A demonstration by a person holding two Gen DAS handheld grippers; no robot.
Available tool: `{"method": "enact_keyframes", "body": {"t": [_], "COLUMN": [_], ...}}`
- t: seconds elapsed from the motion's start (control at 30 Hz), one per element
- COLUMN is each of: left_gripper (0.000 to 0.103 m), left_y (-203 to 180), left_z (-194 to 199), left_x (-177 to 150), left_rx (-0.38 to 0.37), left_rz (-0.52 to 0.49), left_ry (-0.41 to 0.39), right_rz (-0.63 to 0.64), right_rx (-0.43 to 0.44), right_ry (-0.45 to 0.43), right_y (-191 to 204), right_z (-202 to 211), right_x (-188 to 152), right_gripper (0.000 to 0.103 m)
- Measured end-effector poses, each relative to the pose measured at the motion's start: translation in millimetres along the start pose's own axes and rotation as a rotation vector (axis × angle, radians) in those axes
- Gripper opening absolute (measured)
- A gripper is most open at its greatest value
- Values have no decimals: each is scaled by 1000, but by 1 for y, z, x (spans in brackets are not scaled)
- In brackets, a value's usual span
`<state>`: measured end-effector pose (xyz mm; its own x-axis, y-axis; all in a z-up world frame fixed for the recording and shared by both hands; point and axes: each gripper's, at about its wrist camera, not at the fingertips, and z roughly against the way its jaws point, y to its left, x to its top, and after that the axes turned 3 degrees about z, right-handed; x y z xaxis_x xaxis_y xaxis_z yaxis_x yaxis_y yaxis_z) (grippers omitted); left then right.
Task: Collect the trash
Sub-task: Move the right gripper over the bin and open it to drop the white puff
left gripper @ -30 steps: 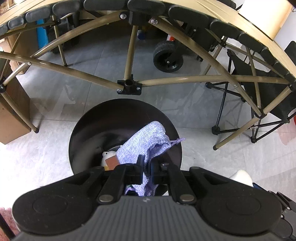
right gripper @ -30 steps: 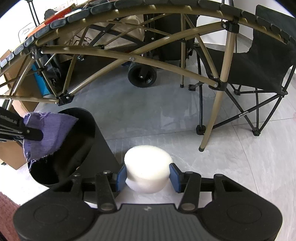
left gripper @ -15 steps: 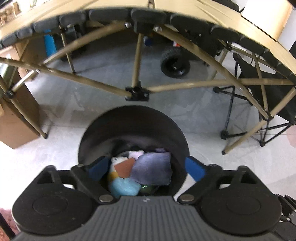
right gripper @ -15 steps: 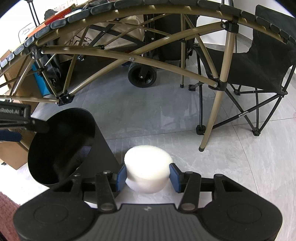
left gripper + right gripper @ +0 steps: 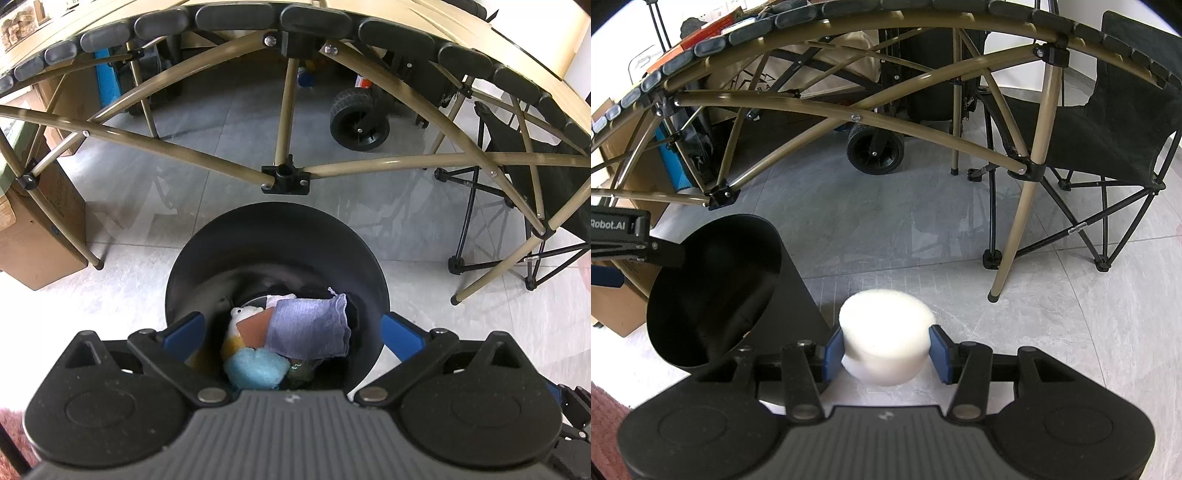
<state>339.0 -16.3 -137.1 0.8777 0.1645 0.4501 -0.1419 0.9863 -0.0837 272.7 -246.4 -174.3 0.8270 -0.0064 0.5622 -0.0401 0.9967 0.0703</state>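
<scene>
A black round bin (image 5: pixel 277 229) stands on the grey tiled floor right under my left gripper (image 5: pixel 291 332). Its jaws are opening wide with nothing between them. A purple cloth (image 5: pixel 308 326) lies inside the bin on other trash: a light blue sponge (image 5: pixel 256 367), a brown piece (image 5: pixel 255 328) and something white (image 5: pixel 242 314). My right gripper (image 5: pixel 886 350) is shut on a white foam puck (image 5: pixel 886 332), held above the floor just right of the bin (image 5: pixel 713 288). The left gripper's finger (image 5: pixel 665 253) reaches over the bin's rim in the right wrist view.
A folding table's tan tube frame (image 5: pixel 284 110) arches over the floor behind the bin, one leg (image 5: pixel 1015 236) close on the right. A black folding chair (image 5: pixel 1108 122), a cart wheel (image 5: pixel 358 120), a cardboard box (image 5: pixel 40 236) and a pink rug (image 5: pixel 605 424) surround it.
My left gripper opened and let go of the purple cloth, which dropped into the bin onto the other trash. The right gripper kept still with the white puck.
</scene>
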Motion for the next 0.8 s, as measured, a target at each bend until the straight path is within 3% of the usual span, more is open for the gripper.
{"method": "enact_keyframes", "body": {"t": [0.8], "left_gripper": [103], "left_y": [33], "left_z": [7], "left_x": [-4], "left_rx": [31], "left_rz": [29], "left_ry": [18], "right_rz": [58], "right_rx": [22], "right_ry": [-20], "right_y": [32], "right_z": [6], "right_x": [10], "right_gripper": [48]}}
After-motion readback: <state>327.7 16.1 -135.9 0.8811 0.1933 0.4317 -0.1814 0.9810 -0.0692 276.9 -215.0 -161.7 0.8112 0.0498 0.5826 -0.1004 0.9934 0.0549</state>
